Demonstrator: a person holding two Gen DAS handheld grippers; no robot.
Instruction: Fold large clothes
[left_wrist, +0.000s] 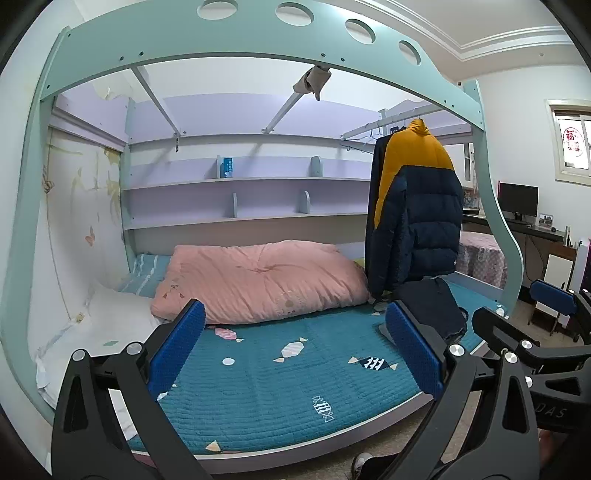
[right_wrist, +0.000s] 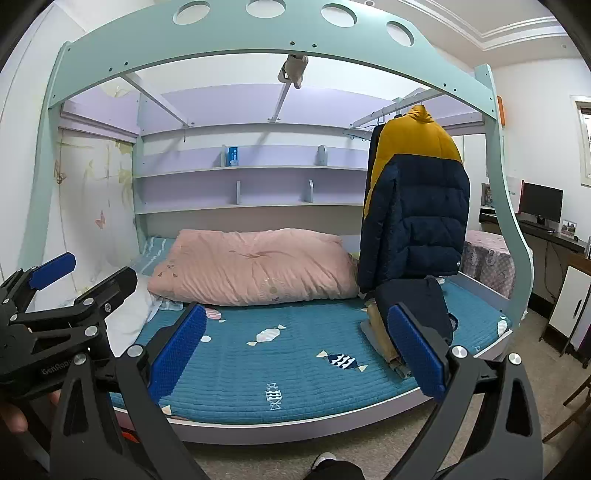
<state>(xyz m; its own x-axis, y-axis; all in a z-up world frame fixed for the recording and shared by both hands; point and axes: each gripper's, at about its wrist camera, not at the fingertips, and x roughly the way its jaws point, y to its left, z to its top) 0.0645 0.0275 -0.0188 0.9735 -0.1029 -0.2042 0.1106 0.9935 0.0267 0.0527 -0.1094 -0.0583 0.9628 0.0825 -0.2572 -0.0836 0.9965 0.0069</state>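
A yellow and navy puffer jacket (left_wrist: 417, 214) hangs from a rail at the bed's right end; it also shows in the right wrist view (right_wrist: 417, 206). Below it a stack of folded clothes (left_wrist: 432, 306) lies on the teal bedspread (left_wrist: 280, 376), dark garment on top, tan and grey ones under it (right_wrist: 384, 332). My left gripper (left_wrist: 295, 350) is open and empty, held in front of the bed's front edge. My right gripper (right_wrist: 299, 350) is open and empty too, beside the left one, which shows at the left of its view (right_wrist: 66, 291).
A pink folded quilt (left_wrist: 258, 280) lies at the back of the bed, a white pillow (left_wrist: 110, 317) at its left end. The bunk frame (left_wrist: 221, 44) arches overhead. A desk with a monitor (left_wrist: 517, 201) stands at the right. My shoe (right_wrist: 323, 459) is on the floor below.
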